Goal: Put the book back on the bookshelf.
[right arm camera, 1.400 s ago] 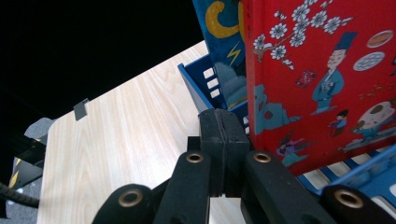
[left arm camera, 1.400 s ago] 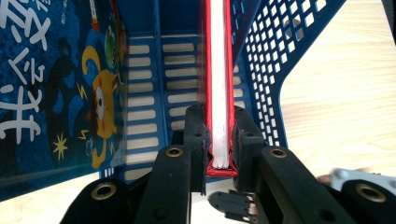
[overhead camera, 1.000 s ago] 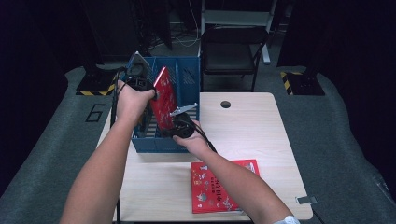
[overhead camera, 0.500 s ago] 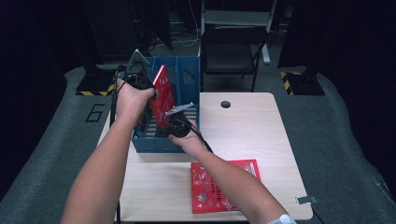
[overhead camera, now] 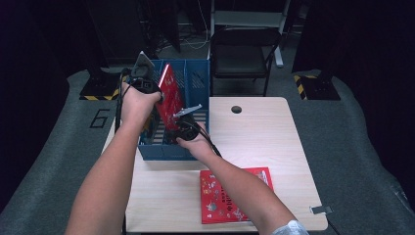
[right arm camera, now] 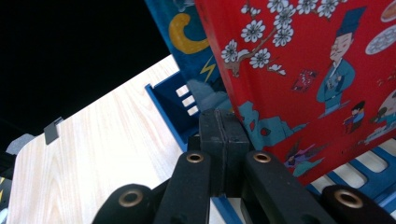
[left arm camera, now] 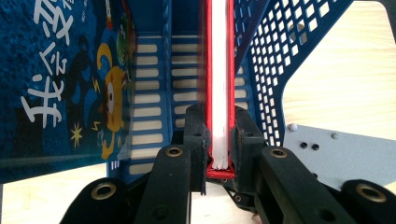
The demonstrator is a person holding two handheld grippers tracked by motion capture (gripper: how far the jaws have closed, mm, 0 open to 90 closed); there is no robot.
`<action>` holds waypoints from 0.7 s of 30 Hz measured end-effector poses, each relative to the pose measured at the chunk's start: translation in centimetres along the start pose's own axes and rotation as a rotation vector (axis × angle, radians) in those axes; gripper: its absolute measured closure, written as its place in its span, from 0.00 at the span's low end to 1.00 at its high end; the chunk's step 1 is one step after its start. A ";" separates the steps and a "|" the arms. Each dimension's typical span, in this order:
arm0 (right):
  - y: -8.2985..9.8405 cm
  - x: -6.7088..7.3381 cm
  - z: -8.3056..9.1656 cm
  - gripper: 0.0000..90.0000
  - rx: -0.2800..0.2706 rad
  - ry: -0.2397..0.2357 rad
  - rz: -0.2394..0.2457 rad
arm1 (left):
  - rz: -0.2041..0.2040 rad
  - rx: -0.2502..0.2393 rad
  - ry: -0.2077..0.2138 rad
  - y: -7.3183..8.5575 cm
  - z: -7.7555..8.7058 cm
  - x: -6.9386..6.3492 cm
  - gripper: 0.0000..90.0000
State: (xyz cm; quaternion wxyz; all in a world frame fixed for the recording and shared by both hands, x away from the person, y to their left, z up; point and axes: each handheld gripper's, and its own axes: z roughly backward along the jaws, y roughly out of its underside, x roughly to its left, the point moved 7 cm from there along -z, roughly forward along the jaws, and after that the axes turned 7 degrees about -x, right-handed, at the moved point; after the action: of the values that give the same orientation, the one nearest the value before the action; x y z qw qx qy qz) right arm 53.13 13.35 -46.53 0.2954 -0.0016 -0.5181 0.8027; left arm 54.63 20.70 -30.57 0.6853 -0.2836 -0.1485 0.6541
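Note:
A red picture book (overhead camera: 169,96) stands tilted in the middle slot of a blue file rack (overhead camera: 198,83). My left gripper (overhead camera: 154,91) is shut on the book's top edge. In the left gripper view the jaws (left arm camera: 219,128) pinch the white pages between the red covers (left arm camera: 219,56). My right gripper (overhead camera: 181,123) sits at the rack's front, by the book's lower corner. Its jaws (right arm camera: 224,123) are shut pad against pad with nothing between them, just left of the red cover (right arm camera: 322,70). A second red book (overhead camera: 235,196) lies flat on the table.
A blue book (left arm camera: 65,84) leans in the slot beside the red one, also seen behind it (right arm camera: 196,32). The rack's mesh wall (left arm camera: 271,65) is close on the other side. The light wood table (overhead camera: 259,137) has a round hole (overhead camera: 236,109). A black chair (overhead camera: 242,54) stands behind.
My right hand has edged slightly left along the rack's front. The left gripper and the red book have stayed where they were.

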 end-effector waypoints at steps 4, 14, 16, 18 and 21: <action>-0.3 -0.6 -0.2 1.00 -0.001 0.013 0.017 | 0.025 0.003 0.001 -0.1 -0.1 0.2 0.88; -0.7 -1.2 -0.8 1.00 0.013 0.031 -0.004 | 0.054 0.008 -0.010 -0.4 -0.5 0.8 0.88; -0.8 -1.3 -1.0 1.00 0.015 0.035 0.005 | 0.059 0.009 -0.012 -0.4 -0.5 0.9 0.88; -0.9 -1.3 -1.2 1.00 0.019 0.036 0.002 | 0.064 0.004 -0.019 -0.6 -0.7 0.9 0.88; -1.0 -1.4 -1.3 1.00 0.024 0.045 -0.009 | 0.054 0.014 -0.035 -0.8 -0.8 0.8 0.88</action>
State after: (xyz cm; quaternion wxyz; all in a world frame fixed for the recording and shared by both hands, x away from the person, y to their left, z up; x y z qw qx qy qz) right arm 55.15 14.09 -46.75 0.3105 -0.0141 -0.5017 0.8072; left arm 55.78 21.30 -30.89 0.6665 -0.2713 -0.1483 0.6783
